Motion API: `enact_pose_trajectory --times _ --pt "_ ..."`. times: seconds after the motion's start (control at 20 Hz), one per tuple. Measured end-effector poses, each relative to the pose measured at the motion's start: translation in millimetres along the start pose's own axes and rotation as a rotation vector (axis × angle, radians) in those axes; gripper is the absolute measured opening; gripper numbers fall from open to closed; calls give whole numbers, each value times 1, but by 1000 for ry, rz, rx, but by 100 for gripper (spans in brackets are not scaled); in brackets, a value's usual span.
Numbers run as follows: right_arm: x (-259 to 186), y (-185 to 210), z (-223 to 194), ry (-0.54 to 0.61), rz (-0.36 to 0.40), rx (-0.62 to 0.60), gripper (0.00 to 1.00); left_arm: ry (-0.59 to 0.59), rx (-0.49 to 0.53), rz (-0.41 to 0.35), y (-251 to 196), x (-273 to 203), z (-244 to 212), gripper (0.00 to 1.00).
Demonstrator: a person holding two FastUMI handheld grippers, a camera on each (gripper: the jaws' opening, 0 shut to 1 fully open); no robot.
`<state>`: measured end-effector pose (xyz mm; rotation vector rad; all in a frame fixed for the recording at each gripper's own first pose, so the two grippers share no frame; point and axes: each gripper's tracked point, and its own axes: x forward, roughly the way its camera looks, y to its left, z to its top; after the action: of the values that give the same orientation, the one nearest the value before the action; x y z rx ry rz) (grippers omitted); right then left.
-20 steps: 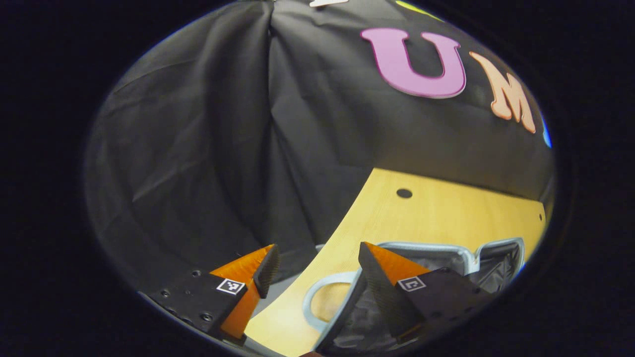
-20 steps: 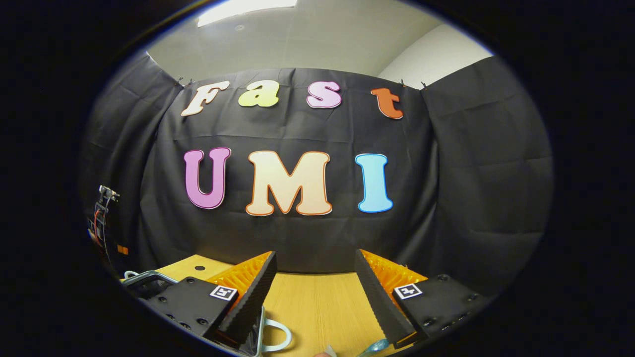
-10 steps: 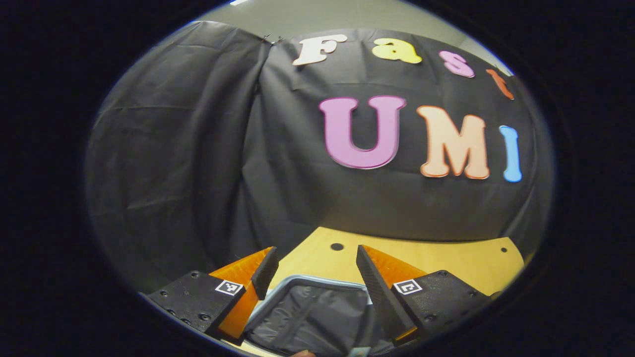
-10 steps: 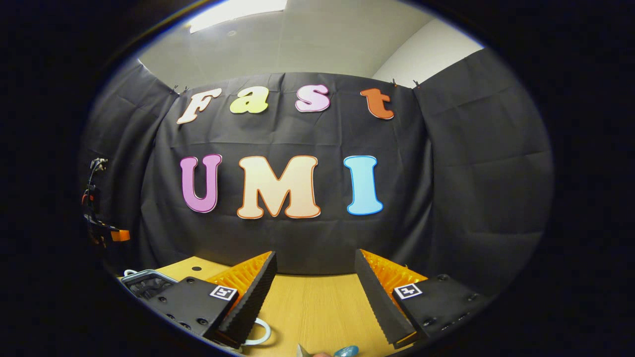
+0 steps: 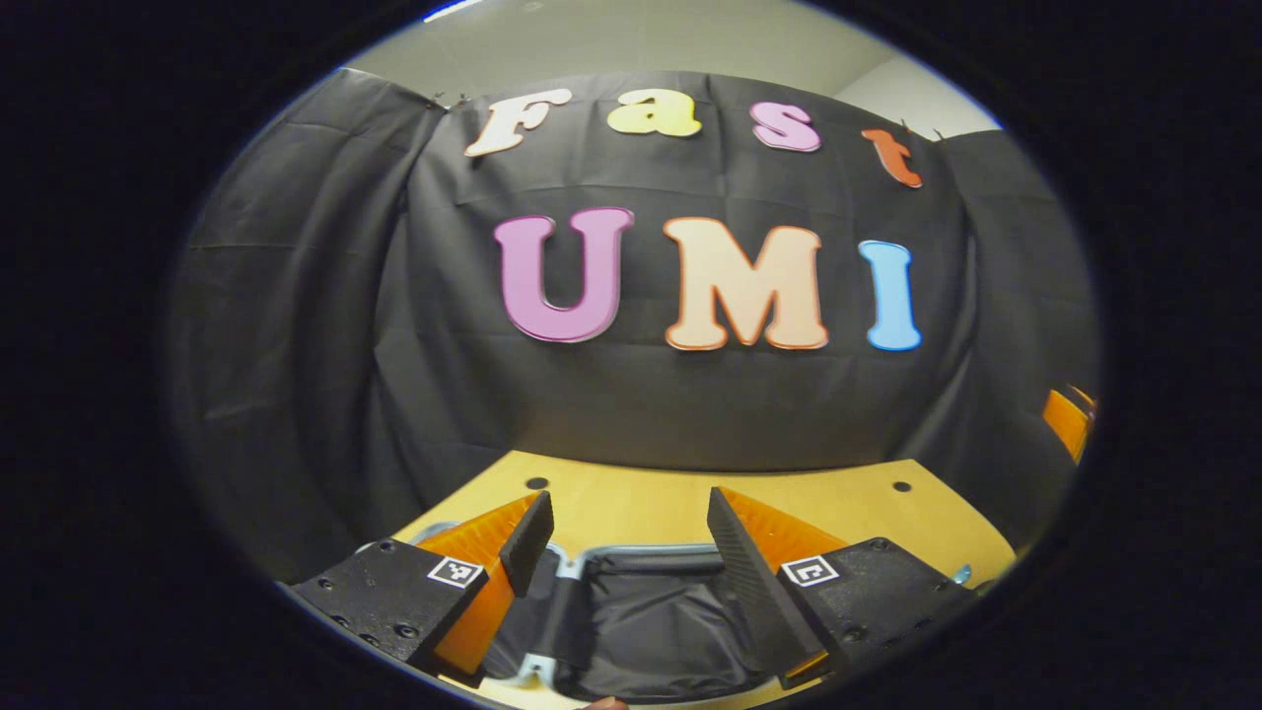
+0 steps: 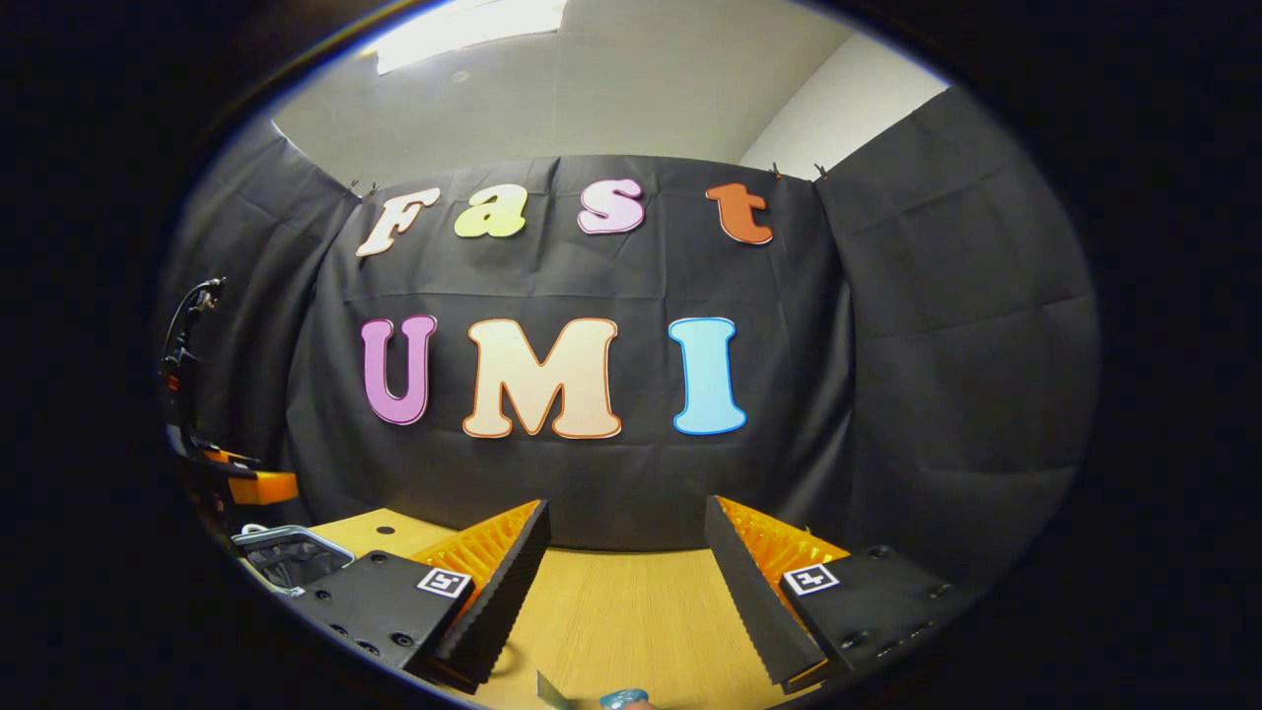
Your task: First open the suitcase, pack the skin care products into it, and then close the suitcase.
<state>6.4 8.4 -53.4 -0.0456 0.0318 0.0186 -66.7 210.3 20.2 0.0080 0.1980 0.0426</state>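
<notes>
So the left claw (image 5: 624,537) has swung round over the last second: it was looking at the tabletop's edge with the suitcase off at 4 o'clock, and now the open suitcase (image 5: 646,621) sits square between its fingers at 6 o'clock, dark lining showing. That says the opening step is done and packing comes next, I'd guess. Both claws are spread apart and holding nothing. The right claw (image 6: 624,537) hovers over bare tabletop (image 6: 631,602), with the suitcase (image 6: 289,557) off at its 8 o'clock and a small teal item (image 6: 619,698), probably one of the skin care products, peeking in at 6 o'clock. Nothing seems to block the way into the case.
</notes>
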Motion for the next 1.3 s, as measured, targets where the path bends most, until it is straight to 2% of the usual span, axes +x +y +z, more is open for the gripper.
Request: enact_pose_trajectory --times 0.35,0.75,0.8,0.85,1.3 --pt "-12 -24 -2 2 37 -29 98 67 -13 -130 -104 -7 -37 94" --pt "-21 -56 -13 24 41 -56 98 162 -40 -235 -192 -6 -91 94" --pt "-23 -60 -14 28 41 -60 96 181 -36 -248 -202 -6 -102 94" --pt "-23 -63 -16 33 40 -64 99 205 -25 -256 -209 -7 -114 94" --pt "-25 -77 -40 87 39 -90 99 376 2 -293 -246 -8 -204 95"
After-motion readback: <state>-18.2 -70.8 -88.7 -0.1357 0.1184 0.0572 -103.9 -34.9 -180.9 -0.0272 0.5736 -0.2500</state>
